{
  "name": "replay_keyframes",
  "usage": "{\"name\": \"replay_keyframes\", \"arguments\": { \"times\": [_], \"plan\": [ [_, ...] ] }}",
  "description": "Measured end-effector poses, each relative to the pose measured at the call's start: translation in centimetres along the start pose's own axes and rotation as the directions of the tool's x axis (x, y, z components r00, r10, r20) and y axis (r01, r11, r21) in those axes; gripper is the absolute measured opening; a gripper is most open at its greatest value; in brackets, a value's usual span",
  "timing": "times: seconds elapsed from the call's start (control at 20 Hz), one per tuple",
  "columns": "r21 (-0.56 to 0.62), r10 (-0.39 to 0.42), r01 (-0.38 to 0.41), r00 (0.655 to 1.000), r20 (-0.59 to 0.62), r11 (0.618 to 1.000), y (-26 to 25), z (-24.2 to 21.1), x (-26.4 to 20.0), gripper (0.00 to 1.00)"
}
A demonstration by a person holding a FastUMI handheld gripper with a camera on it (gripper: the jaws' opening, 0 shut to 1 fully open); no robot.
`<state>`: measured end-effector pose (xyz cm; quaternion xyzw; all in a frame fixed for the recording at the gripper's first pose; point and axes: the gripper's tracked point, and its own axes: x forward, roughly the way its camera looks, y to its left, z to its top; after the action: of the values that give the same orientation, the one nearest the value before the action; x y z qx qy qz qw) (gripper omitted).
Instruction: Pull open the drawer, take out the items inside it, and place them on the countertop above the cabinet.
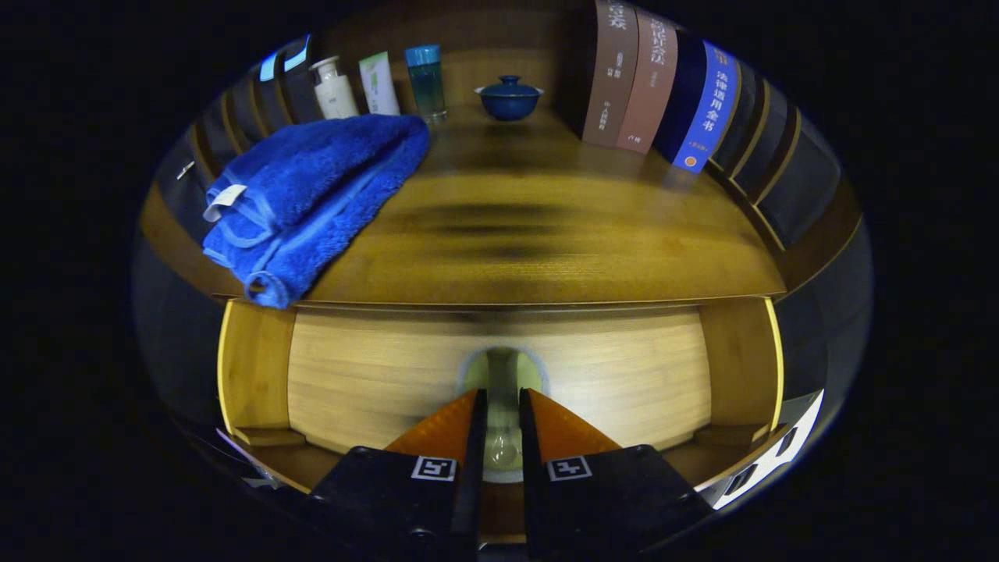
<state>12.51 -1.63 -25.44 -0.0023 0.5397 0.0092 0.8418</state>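
Note:
The drawer [359, 382] stands pulled open under the wooden countertop [546, 242], and I look down onto its pale wood floor. My gripper [502, 396] hangs over the middle of the drawer, its fingers drawn close together. A small clear, glass-like item [503, 371] with a pale greenish rounded rim sits in the narrow gap, and both fingers press on it. Its exact shape is partly hidden by the fingers. A folded blue towel [312, 187] lies on the countertop's left part, overhanging the front edge.
At the back of the countertop stand a white bottle [334, 90], a pale tube [379, 83], a teal bottle [426, 80] and a blue lidded bowl [509, 97]. Several upright books [652, 86] line the right. The drawer's side walls [250, 367] flank the gripper.

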Motion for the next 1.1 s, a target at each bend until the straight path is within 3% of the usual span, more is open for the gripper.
{"name": "replay_keyframes", "arguments": {
  "times": [0.4, 0.65, 0.7, 0.9, 1.1],
  "plan": [
    [0.008, 0.031, -0.031, 0.999, 0.032, 0.999, 0.3, 0.3, -6.0, 0.28],
    [0.006, 0.056, -0.056, 0.997, 0.061, 0.998, 0.9, 0.8, -7.1, 0.28],
    [0.029, 0.059, -0.060, 0.997, 0.048, 0.998, 0.9, 0.9, -7.5, 0.17],
    [-0.022, 0.036, -0.035, 0.998, 0.050, 0.999, 0.5, 1.2, -7.8, 0.17],
    [-0.005, 0.066, -0.066, 0.994, 0.083, 0.998, 1.1, 2.9, -10.5, 0.17]
  ]
}}
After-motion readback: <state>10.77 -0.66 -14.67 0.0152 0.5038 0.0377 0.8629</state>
